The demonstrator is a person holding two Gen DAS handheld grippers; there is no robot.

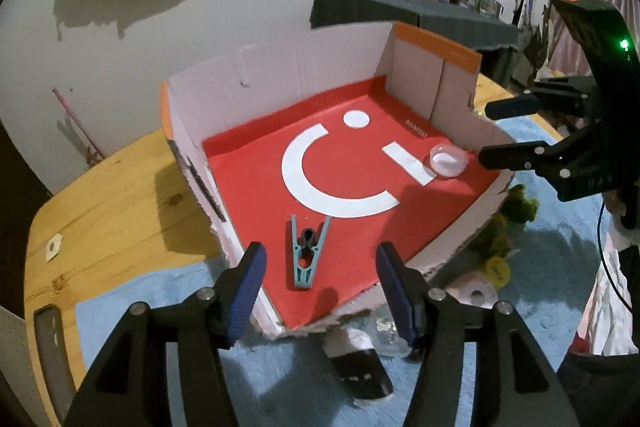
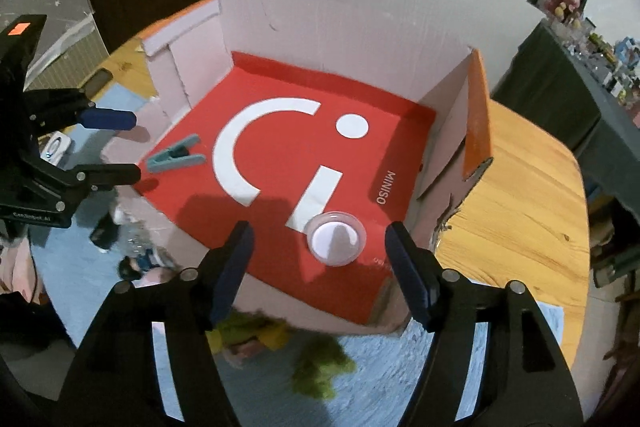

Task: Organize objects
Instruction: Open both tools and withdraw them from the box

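Observation:
An open cardboard box (image 1: 280, 95) with a red floor (image 2: 280, 155) lies on the table. A teal clothespin (image 1: 306, 253) lies near its front edge, just ahead of my left gripper (image 1: 320, 287), which is open and empty. The clothespin also shows in the right wrist view (image 2: 176, 159). A small clear round dish (image 2: 335, 238) sits on the red floor just ahead of my right gripper (image 2: 320, 267), which is open and empty. The dish also shows in the left wrist view (image 1: 449, 160), next to the right gripper (image 1: 496, 131). The left gripper (image 2: 120, 145) shows at the box's left edge.
Below the box's torn front wall, on a blue mat (image 1: 280, 379), lie a green and yellow plush (image 2: 316, 367), a black clip (image 1: 360, 367), a small clear piece (image 1: 390, 337) and a pink disc (image 1: 476, 295). The wooden table (image 2: 512, 195) extends on both sides.

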